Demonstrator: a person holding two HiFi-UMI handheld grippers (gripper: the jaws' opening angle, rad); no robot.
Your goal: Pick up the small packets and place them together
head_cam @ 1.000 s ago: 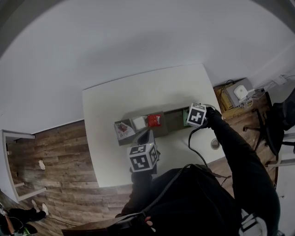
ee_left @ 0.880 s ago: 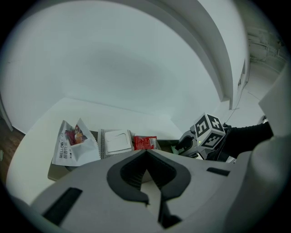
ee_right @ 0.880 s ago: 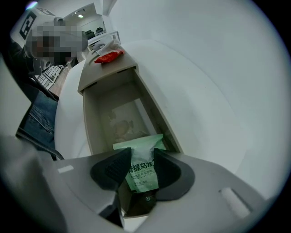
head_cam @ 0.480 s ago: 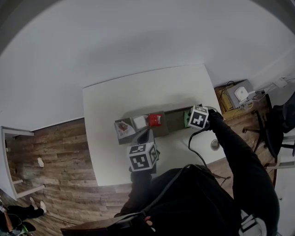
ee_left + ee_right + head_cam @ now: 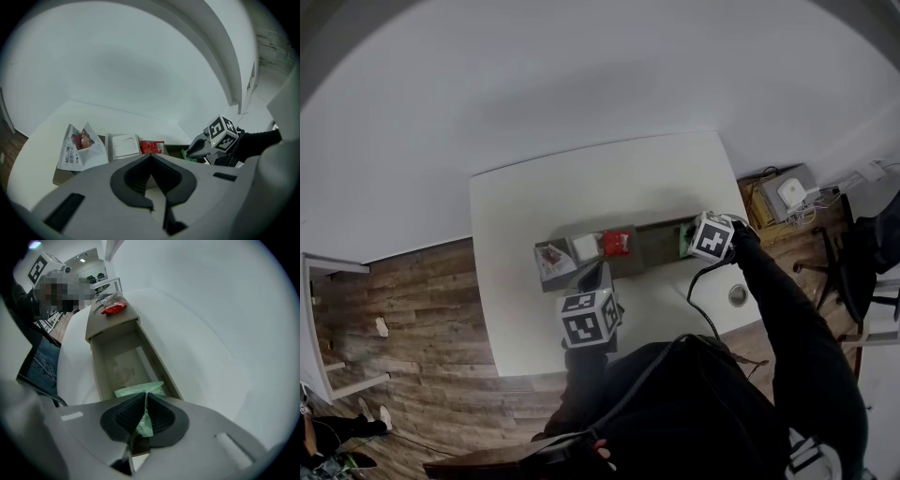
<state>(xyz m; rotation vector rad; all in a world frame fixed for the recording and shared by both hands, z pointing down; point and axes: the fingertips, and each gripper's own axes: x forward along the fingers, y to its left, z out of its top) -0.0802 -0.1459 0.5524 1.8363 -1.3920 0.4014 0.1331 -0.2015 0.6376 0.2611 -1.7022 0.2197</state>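
Note:
A long grey tray (image 5: 649,246) lies on the white table (image 5: 534,202). On its left part rest a white picture packet (image 5: 79,145), a plain white packet (image 5: 124,145) and a red packet (image 5: 616,242). My right gripper (image 5: 146,397) points straight down over the tray's right compartment. Its jaws have just been closing and are shut on the green packet (image 5: 136,391), whose edge is pinched between the pads. In the head view its marker cube hides the fingertips. My left gripper (image 5: 150,157) hangs near the tray's front, shut and empty, aimed at the white packet.
In the right gripper view the red packet (image 5: 114,308) sits on the tray's raised far section (image 5: 112,324). A small round object (image 5: 738,294) and a black cable lie near the table's right front edge. A box with a white device (image 5: 783,192) and a chair (image 5: 853,262) stand to the right.
The right gripper's marker cube has shifted slightly right at the tray's right end. The left gripper and the three packets on the left have stayed put.

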